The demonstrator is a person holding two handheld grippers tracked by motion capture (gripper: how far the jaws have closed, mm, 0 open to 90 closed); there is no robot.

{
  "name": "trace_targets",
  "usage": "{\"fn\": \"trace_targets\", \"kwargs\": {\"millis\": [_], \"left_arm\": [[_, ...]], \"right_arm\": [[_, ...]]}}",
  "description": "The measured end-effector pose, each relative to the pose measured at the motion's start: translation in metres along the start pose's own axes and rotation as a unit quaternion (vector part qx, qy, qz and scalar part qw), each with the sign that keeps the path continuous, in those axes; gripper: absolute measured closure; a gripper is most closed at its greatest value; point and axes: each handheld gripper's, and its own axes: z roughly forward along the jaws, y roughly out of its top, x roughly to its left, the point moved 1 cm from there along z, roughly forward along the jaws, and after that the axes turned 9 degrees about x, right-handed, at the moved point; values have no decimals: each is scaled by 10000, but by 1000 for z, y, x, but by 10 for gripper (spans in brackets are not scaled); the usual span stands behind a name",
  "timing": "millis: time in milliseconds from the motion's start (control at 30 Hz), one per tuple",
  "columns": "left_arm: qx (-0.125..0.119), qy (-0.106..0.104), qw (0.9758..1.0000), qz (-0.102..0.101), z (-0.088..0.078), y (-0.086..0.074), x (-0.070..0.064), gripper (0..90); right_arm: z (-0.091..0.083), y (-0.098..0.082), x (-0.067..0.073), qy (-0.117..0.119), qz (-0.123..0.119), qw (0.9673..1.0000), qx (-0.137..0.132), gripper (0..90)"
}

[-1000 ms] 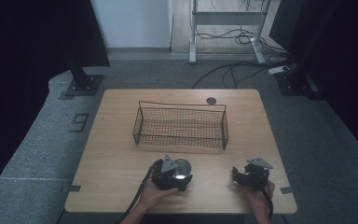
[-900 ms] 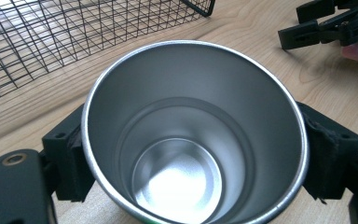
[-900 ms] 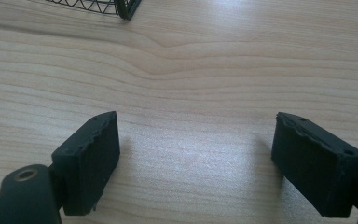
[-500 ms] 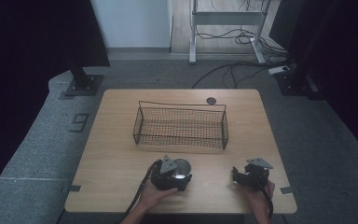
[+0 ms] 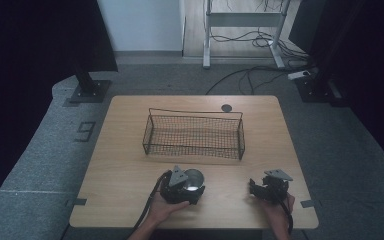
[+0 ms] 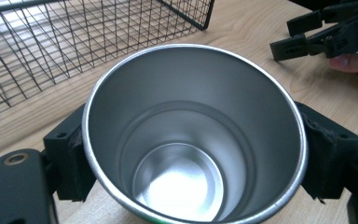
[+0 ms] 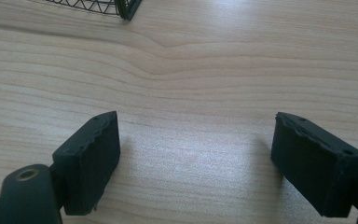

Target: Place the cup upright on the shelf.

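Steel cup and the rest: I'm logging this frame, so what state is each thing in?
Steel cup: upright, empty, clamped at its sides.
Left gripper: shut on the steel cup.
Right gripper: open, nothing between its fingers.
Wire basket: upright, empty.

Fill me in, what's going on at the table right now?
A person works with a tool in each hand near the front edge of the wooden table. The left tool is shut on a shiny metal cup, its pads pressed against both sides of the cup. The right tool is open over bare wood, holding nothing. A black wire basket sits beyond them, empty.
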Motion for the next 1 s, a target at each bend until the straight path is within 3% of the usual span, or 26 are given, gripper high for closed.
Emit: {"fn": "trace_targets", "kwargs": {"millis": [1000], "left_arm": [[-179,105,9997,-109,-21,3,12,155]], "right_arm": [[0,0,0,11,-3,10000,4,157]]}}
